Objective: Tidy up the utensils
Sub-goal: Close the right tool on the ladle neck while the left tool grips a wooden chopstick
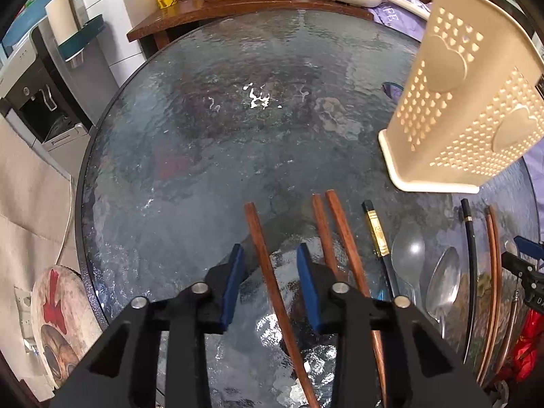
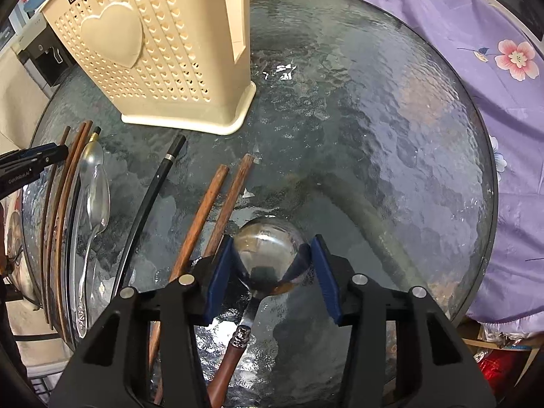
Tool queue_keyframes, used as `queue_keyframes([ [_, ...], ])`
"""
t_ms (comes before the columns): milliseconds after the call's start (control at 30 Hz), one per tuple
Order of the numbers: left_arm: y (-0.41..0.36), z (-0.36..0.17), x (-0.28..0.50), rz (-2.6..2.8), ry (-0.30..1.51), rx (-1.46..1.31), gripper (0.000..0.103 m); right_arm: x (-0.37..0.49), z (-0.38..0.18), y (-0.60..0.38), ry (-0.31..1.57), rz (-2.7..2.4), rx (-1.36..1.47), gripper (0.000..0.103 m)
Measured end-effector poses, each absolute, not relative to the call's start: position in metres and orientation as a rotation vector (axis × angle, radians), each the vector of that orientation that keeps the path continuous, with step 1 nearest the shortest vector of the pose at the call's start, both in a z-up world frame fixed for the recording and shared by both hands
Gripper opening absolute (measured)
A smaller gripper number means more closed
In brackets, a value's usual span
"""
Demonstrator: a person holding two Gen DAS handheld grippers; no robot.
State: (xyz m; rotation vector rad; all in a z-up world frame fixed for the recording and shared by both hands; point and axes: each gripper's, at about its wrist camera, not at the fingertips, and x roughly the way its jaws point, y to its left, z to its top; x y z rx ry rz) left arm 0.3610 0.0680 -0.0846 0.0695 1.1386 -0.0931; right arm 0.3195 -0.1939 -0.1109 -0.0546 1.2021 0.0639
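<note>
Wooden chopsticks, spoons and a ladle all lie flat on the glass desk [image 1: 210, 129], so the tidying has hardly begun, I think. The cream holder [image 2: 146, 51] stands upright at the far side of the row, and I cannot see anything inside it. The left gripper [image 1: 270, 278] hangs over one brown chopstick [image 1: 261, 255]; its jaws are part open, with the stick between the blue pads but not touching them. Just beside it lie two more brown sticks [image 1: 335, 238], a black and gold one [image 1: 375, 231], a clear spoon [image 1: 408, 251] and a metal spoon [image 1: 443, 278]. The right gripper [image 2: 272, 272] is down on the ladle [image 2: 268, 255], and its jaws hug the round bowl on both sides. Two more brown sticks [image 2: 217, 210] and a black stick [image 2: 153, 197] lie just beside the ladle. Every piece is left to be lifted and dropped into the holder, which is near but apart from them all.
</note>
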Motion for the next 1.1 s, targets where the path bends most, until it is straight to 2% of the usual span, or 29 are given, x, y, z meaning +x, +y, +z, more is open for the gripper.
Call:
queue_keyframes([
  [367,0.061,-0.084,0.362,-0.081,1.148,0.086,0.016,0.313,-0.113,-0.191,1.199,0.066,-0.051,0.047],
  [400,0.06,-0.084,0.363,-0.08,1.148,0.086,0.016,0.312,-0.113,-0.191,1.203,0.069,-0.049,0.048],
  [500,0.061,-0.084,0.362,-0.079,1.15,0.086,0.016,0.316,-0.113,-0.195,1.223,0.074,-0.01,0.059],
  [600,0.06,-0.084,0.362,-0.079,1.151,0.088,0.016,0.317,-0.114,-0.197,1.234,0.057,-0.001,0.06],
  [900,0.056,-0.083,0.368,-0.092,1.161,0.125,0.016,0.317,-0.114,-0.202,1.273,-0.005,0.037,0.049],
  [1100,0.051,-0.083,0.366,-0.091,1.149,0.141,0.016,0.319,-0.113,-0.194,1.271,-0.048,0.04,0.047],
])
